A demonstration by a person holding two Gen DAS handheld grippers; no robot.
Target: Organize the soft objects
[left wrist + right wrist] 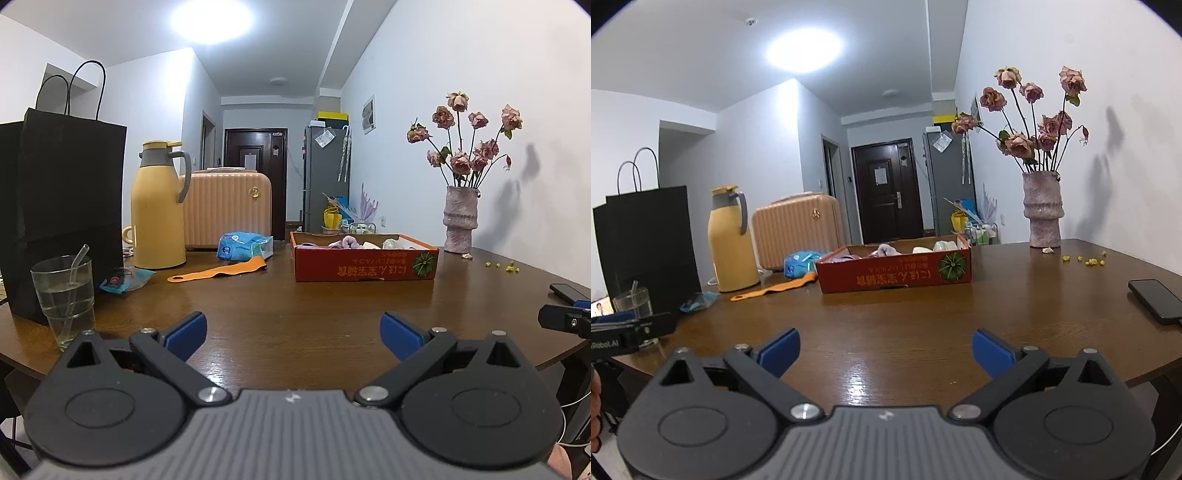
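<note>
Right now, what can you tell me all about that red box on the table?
The red box is a shallow, open-topped cardboard tray with orange inner walls. Its front side carries upside-down yellow lettering and a round green pumpkin picture. It sits flat on the brown wooden table, toward the far middle, with a vase of dried roses off to its right. Soft pink and white things lie inside. Nothing else touches it.

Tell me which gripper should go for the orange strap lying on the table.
Left, probably. The orange strap lies on the left half of the table, nearer the open left gripper; the open right gripper would have to cross over.
</note>
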